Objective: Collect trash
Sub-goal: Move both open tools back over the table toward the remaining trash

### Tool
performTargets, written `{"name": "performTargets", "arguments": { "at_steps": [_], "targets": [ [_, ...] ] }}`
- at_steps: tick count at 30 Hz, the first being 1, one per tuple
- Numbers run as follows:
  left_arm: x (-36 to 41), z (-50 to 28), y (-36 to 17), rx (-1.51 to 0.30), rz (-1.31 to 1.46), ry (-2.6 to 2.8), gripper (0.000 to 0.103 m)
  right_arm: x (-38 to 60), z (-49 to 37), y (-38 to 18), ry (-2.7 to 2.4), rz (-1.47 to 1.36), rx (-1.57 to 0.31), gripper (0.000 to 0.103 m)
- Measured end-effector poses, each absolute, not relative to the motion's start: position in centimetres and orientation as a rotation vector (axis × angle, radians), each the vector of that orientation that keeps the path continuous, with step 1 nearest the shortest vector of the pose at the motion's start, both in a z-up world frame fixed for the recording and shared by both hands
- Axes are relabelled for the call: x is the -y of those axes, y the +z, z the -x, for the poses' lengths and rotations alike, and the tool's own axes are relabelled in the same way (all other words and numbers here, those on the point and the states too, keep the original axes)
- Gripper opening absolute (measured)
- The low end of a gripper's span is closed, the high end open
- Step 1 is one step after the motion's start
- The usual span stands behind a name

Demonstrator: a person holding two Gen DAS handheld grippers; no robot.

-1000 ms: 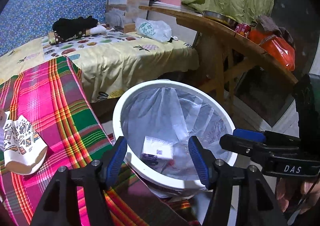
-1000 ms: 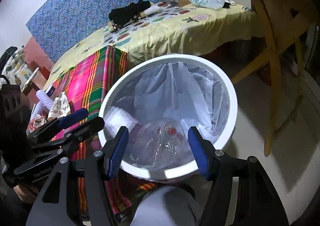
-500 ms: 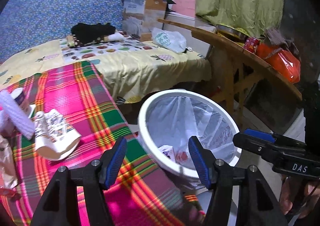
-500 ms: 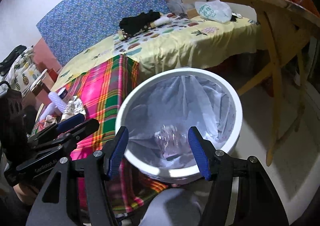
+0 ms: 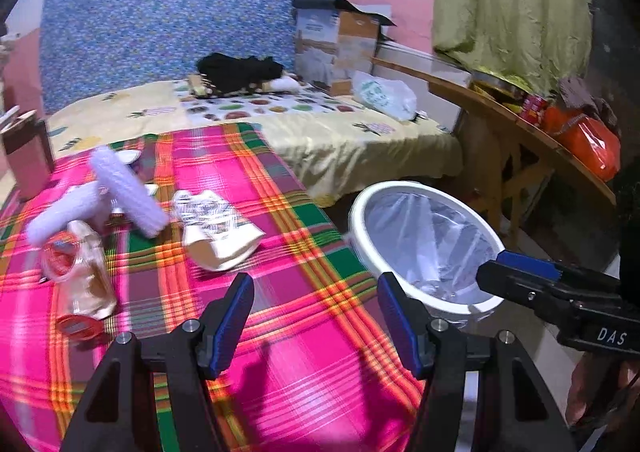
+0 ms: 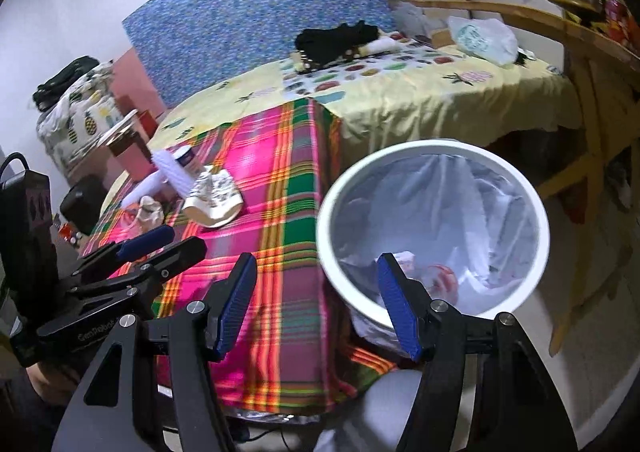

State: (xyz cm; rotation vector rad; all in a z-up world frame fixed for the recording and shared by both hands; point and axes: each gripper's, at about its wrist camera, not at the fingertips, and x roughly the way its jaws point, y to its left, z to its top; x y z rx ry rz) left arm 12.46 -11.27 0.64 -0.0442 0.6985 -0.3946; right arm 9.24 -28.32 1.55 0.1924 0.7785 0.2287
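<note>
You see a pink, green and orange plaid cloth [image 5: 280, 260] under a white paper cup [image 5: 218, 228] with black print. The bin [image 6: 432, 228] is white with a clear liner. Your 2 grippers' pads [image 5: 230, 320] are blue on black fingers.

Left gripper [image 5: 316, 316]: hanging tilted downward, jaws standing wide apart, gripping nothing.
Right gripper [image 6: 318, 304]: pointing downward, jaws spread wide, nothing sitting between them.
Hand [image 5: 588, 392]: gripping the right gripper's handle, near right.
</note>
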Motion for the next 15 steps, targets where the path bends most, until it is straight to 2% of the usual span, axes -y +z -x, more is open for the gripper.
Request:
{"name": "performTargets", "arguments": {
  "at_steps": [15],
  "targets": [
    [4.7, -9.8, -0.3, -0.695, 0.063, -0.217, 0.068, 22.8, -9.0, 0.9, 0.347, -0.105, -0.803, 0.064]
  ]
}}
